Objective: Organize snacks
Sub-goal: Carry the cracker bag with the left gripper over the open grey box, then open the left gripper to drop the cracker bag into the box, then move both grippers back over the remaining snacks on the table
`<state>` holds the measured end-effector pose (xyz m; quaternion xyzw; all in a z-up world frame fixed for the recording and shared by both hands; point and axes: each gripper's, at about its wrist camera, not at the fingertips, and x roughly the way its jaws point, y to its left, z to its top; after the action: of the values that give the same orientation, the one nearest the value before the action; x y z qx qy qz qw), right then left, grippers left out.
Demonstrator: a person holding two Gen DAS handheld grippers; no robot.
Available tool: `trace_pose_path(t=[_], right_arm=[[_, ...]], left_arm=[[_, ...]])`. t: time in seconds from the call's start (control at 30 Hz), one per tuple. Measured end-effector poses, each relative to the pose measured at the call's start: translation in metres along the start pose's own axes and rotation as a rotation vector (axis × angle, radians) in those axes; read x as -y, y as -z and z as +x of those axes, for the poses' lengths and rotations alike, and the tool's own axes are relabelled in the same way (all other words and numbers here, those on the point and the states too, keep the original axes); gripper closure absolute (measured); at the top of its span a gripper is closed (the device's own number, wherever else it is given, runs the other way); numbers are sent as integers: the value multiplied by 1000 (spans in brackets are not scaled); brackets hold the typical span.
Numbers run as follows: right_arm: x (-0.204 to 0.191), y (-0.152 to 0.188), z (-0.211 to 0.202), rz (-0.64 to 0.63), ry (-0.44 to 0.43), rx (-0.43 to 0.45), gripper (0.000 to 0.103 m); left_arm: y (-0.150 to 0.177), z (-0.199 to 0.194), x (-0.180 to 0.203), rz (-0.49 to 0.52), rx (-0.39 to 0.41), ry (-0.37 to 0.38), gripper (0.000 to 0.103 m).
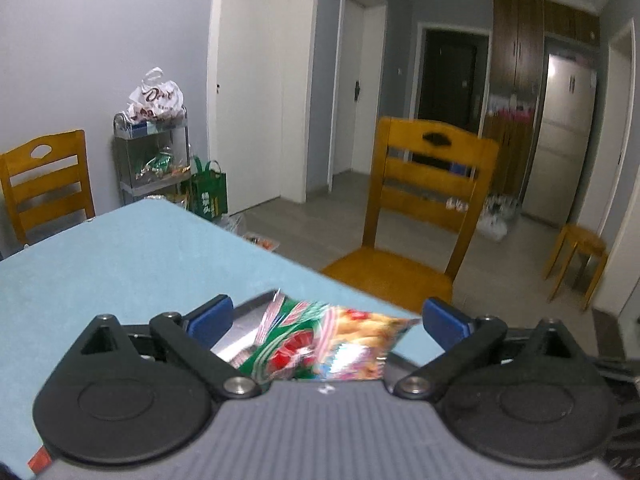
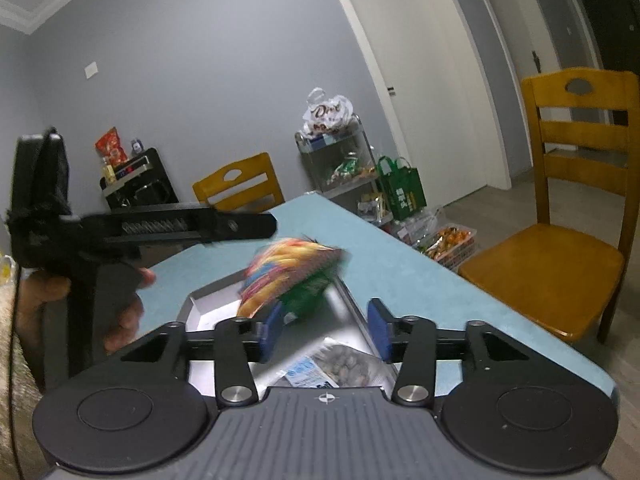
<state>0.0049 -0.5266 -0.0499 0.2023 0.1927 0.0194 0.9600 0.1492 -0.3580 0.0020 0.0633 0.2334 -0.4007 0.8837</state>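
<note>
A colourful green, red and yellow snack bag (image 1: 320,344) lies between and below my left gripper's (image 1: 326,318) blue pads, which stand wide apart and do not touch it. In the right wrist view the same bag (image 2: 292,276) is blurred above a grey box (image 2: 208,300) on the blue table. My right gripper (image 2: 326,330) is open over the box, above a clear packet of nuts (image 2: 340,368). The left gripper's black body (image 2: 120,232) shows at the left, held in a hand.
Blue table (image 1: 120,260) with its edge running diagonally. Wooden chairs (image 1: 420,208) (image 2: 568,220) stand beside it. A metal cart (image 1: 156,152) with snacks, a green bag (image 1: 208,192) and floor snack packs (image 2: 448,240) lie beyond. A small stool (image 1: 576,264) stands at right.
</note>
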Motion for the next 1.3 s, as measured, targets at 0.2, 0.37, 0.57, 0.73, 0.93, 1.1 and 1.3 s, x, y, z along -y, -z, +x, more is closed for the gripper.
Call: trace_pose_path(t=[0.2, 0.37, 0.57, 0.73, 0.93, 1.1, 1.3], right_arm=[[-13, -1, 1, -33, -4, -11, 43], [-30, -2, 5, -73, -24, -40, 34], [-64, -2, 7, -154, -63, -52, 23], [-93, 1, 11, -194, -96, -69, 21], [-131, 4, 16, -256, -136, -104, 14], [-165, 8, 26, -317, -127, -166, 0], [-205, 16, 42, -406, -112, -233, 0]], left_arm=[[-3, -40, -8, -29, 15, -3, 1], [9, -72, -20, -43, -31, -38, 1], [23, -124, -46, -63, -55, -108, 1], [33, -163, -68, -71, -78, -205, 1], [59, -206, -98, -91, -116, -327, 1], [90, -236, -116, -78, -132, -431, 1], [128, -259, -137, -116, -171, -509, 1]])
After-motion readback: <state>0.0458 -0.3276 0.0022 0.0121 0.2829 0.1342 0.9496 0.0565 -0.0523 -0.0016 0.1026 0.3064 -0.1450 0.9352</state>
